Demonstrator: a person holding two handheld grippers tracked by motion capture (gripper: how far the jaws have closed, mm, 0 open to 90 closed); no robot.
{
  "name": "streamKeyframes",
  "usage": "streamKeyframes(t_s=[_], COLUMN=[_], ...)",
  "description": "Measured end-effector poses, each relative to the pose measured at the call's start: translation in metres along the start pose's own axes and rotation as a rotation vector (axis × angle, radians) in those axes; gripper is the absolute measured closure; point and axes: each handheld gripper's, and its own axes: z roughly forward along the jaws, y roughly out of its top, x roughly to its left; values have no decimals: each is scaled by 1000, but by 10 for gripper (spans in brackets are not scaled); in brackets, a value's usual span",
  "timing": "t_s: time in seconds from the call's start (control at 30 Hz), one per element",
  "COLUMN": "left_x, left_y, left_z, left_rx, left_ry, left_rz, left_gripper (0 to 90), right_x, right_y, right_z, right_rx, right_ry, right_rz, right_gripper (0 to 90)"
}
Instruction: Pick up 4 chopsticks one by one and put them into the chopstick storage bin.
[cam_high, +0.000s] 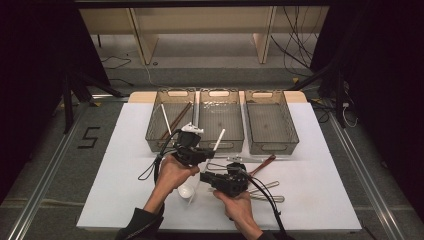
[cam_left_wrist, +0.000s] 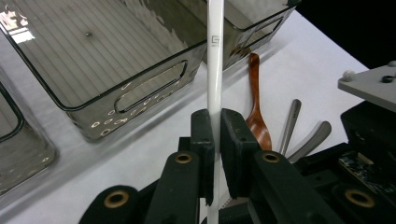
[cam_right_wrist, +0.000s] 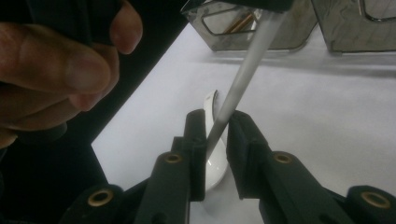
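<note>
**Left gripper view: white spoon clamped from both ends**

My left gripper (cam_left_wrist: 214, 128) grips the white spoon (cam_left_wrist: 215, 70) by its handle, jaws pressed on it; a small square mark printed on the handle is too small to read. My right gripper (cam_right_wrist: 215, 126) is clenched on the same handle near the bowl, above the white table (cam_right_wrist: 327, 116). Just beside lie a brown wooden spoon (cam_left_wrist: 257, 112) and metal utensils (cam_left_wrist: 292, 123). Beyond stand three clear bins (cam_high: 221, 122). A "5" (cam_high: 89, 137) marks the floor.
</note>
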Motion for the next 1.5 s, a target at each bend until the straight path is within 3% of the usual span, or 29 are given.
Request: streamKeyframes(t_s=[0.03,0.1,0.37,0.43,0.53,0.6,0.7,0.73,0.9,1.0,1.27,1.5], left_x=[0,1,-2,-2,0,4,7,10,20,28,43,41], left_y=[0,0,1,2,2,0,-2,-7,-20,-33,-71,-90], left_z=[-1,-3,-9,-13,-21,-32,-41,-50,-67,-74,-85,-84], left_rx=[-2,-14,-35,-44,-61,-97,-123,-147,-190,-207,-228,-230], left_ry=[-1,-12,-36,-39,-58,-74,-84,-81,-48,-22,22,70], left_rz=[2,-7,-10,-12,-30,-49,-61,-54,-60,-52,-64,-61], left_gripper=[835,833,818,723,648,530,455,440,385,309,275,264], right_x=[0,-3,-5,-1,2,7,9,9,9,8,6,8], right_y=[0,0,0,3,6,11,16,18,30,43,68,95], right_z=[0,-3,-8,-11,-13,-16,-18,-18,-19,-19,-11,0], right_rx=[0,-4,-18,-24,-36,-40,-42,-40,-43,-48,-49,-59], right_ry=[0,14,0,2,16,22,15,12,0,-16,-18,-16], right_rz=[0,45,48,33,21,8,-8,-8,-22,-33,-24,-7], right_gripper=[798,831,856,857,857,858,858,858,857,857,857,857])
